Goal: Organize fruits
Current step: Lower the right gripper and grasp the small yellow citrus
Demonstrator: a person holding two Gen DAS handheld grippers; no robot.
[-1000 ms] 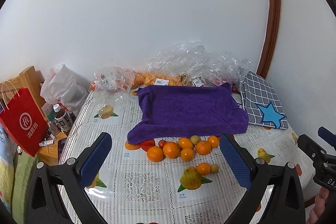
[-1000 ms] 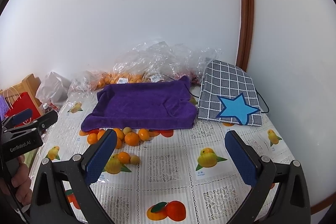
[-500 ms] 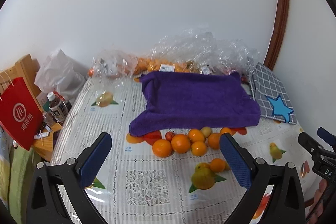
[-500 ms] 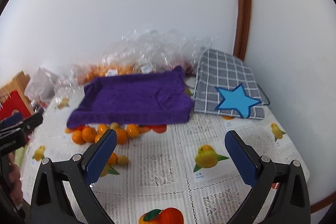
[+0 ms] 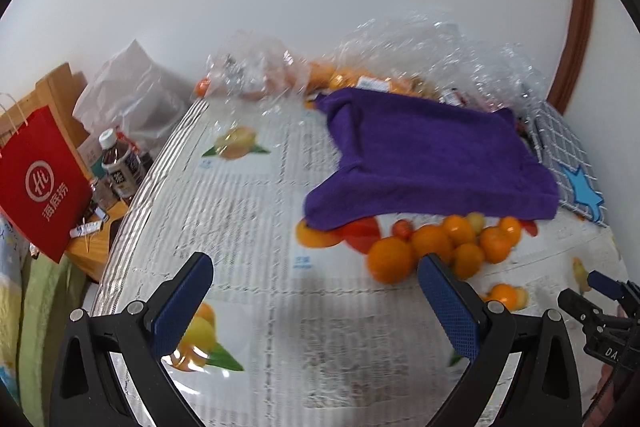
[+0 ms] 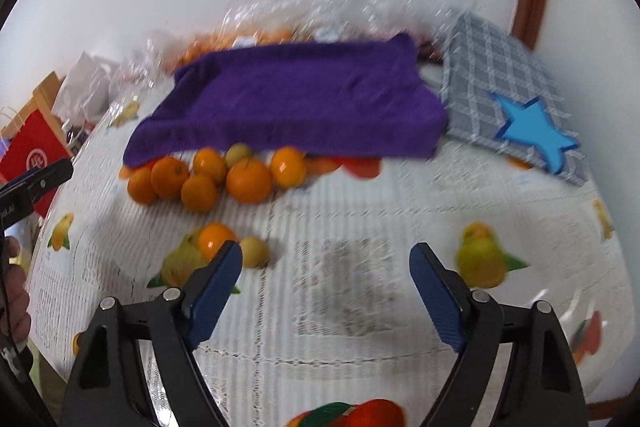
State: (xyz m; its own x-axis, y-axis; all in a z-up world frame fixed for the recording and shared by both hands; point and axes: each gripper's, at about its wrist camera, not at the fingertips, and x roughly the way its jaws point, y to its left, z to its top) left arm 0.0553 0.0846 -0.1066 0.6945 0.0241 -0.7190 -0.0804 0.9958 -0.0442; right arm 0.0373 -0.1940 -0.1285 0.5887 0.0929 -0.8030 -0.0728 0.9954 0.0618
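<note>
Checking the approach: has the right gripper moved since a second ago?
Yes. The right gripper has closed in on the fruit; the purple towel and oranges now loom larger.

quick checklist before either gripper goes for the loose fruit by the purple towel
1. Left gripper open and empty: ok.
2. Right gripper open and empty: ok.
3. Loose oranges reachable, in the open on the tablecloth in front of the purple towel: ok.
4. Nearest targets for the right gripper, a lone orange and a small yellow fruit just off its left finger: ok.
5. Where the fruit should go, no bowl or tray in view: cannot tell.
6. Sharp view for aiming, both views motion-blurred: not ok.
</note>
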